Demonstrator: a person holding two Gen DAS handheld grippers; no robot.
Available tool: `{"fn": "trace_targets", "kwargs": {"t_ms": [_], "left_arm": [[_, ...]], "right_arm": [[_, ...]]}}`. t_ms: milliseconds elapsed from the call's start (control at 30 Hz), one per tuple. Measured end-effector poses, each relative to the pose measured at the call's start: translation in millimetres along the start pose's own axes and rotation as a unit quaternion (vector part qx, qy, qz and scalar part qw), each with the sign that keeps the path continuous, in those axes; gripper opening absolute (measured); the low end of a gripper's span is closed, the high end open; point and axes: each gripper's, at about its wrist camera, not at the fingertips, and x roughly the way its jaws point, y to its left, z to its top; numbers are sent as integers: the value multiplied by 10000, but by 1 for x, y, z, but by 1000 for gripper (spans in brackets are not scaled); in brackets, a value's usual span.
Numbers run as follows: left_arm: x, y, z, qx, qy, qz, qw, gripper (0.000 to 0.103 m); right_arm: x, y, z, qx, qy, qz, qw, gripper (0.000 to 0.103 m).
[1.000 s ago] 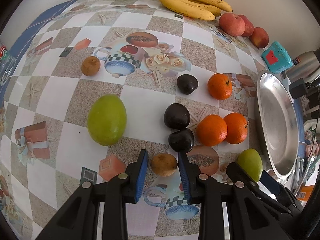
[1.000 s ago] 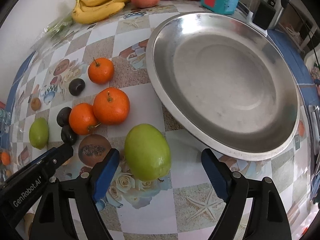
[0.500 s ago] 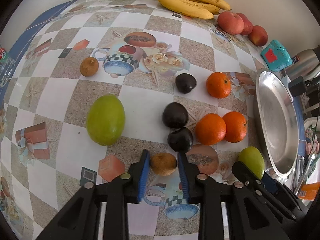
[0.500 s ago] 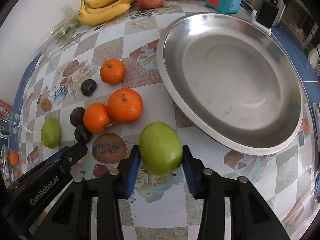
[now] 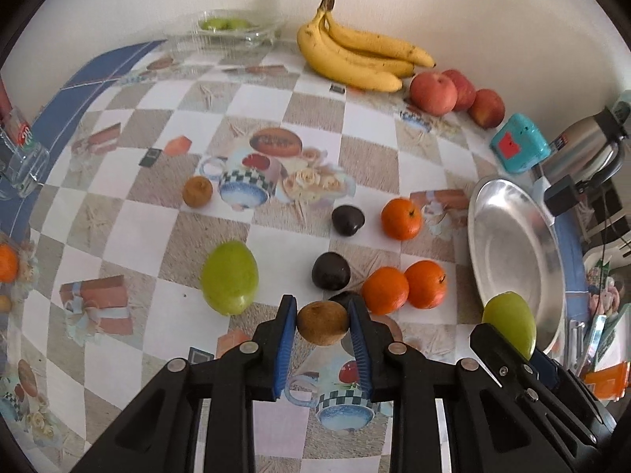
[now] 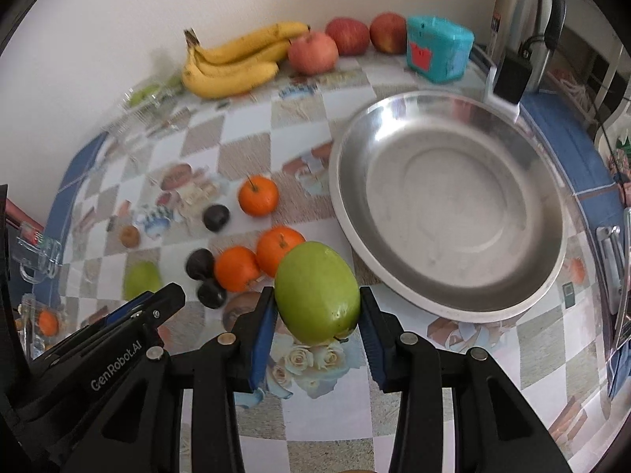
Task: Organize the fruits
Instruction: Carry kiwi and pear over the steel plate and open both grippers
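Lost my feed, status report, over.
Left gripper shut on brown fruit. Right gripper shut on green fruit. Steel dish empty, nothing blocking.

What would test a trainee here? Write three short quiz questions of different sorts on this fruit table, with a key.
1. True or false: the steel dish already has fruit in it.
2. Which fruit is the left gripper shut on? A) orange B) small brown fruit C) dark plum
3. Fill in: the right gripper holds a large ____ fruit.

Key:
1. False; the dish is bare.
2. B, the small brown fruit, pinched between the blue pads.
3. Green; the green fruit sits between the pads, beside the dish.
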Motion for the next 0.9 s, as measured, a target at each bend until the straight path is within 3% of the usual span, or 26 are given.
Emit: {"fn": "trace_targets", "kwargs": {"t_ms": [600, 900], "left_arm": [[-13, 0, 11, -92, -202, -6, 9998, 29], [-11, -34, 31, 162, -189, -13, 9997, 29]], "right_arm": [[-5, -11, 13, 226, -136, -121, 9996, 42], [-2, -37, 29, 636, -150, -221, 9976, 42]]}}
